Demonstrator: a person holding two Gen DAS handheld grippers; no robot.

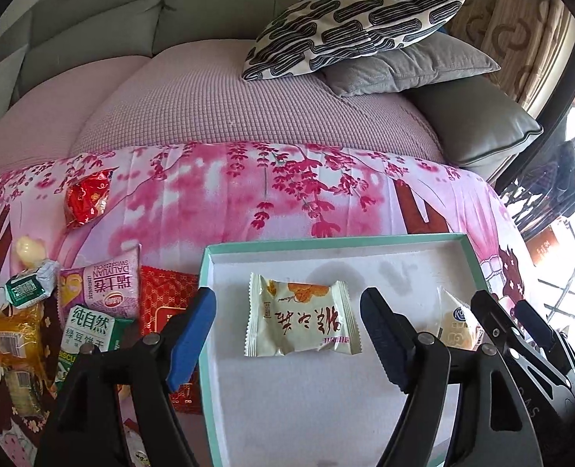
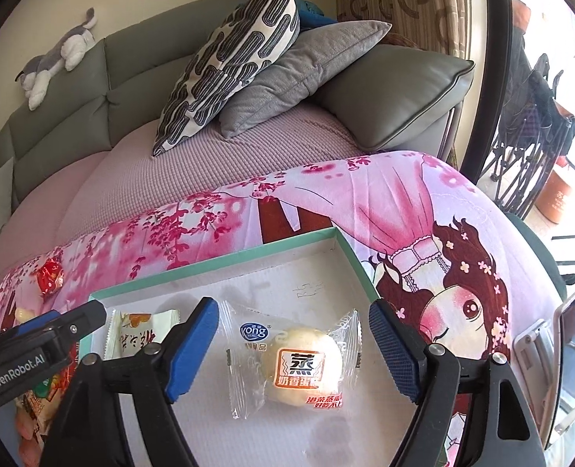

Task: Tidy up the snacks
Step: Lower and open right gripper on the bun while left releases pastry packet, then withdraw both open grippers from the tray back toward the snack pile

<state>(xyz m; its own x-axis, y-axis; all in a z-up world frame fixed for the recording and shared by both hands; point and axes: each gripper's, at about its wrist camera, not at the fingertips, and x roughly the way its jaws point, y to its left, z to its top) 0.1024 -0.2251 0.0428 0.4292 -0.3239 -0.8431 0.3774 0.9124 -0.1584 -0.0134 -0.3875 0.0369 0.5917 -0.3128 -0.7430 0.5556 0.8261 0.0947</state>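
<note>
Both my tongs hang wide open, holding nothing — two snacks already lie in the tray [image 1: 470,251]. The loose pile [image 1: 93,299] sits on the cloth off to the left, so my left tongs [image 1: 287,334] are nearer — right tongs [image 2: 293,346] hover over the cake packet [image 2: 293,366].

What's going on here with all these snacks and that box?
A person is sorting wrapped snacks into a shallow box on a pink flowered cloth, using tongs in each hand. Two snacks already lie in the box: a cream packet and a clear-wrapped steamed cake. The left tongs hover open over the packet, the right tongs open over the cake; neither grips anything. More snacks wait in a pile left of the box, plus a red candy farther off.
</note>
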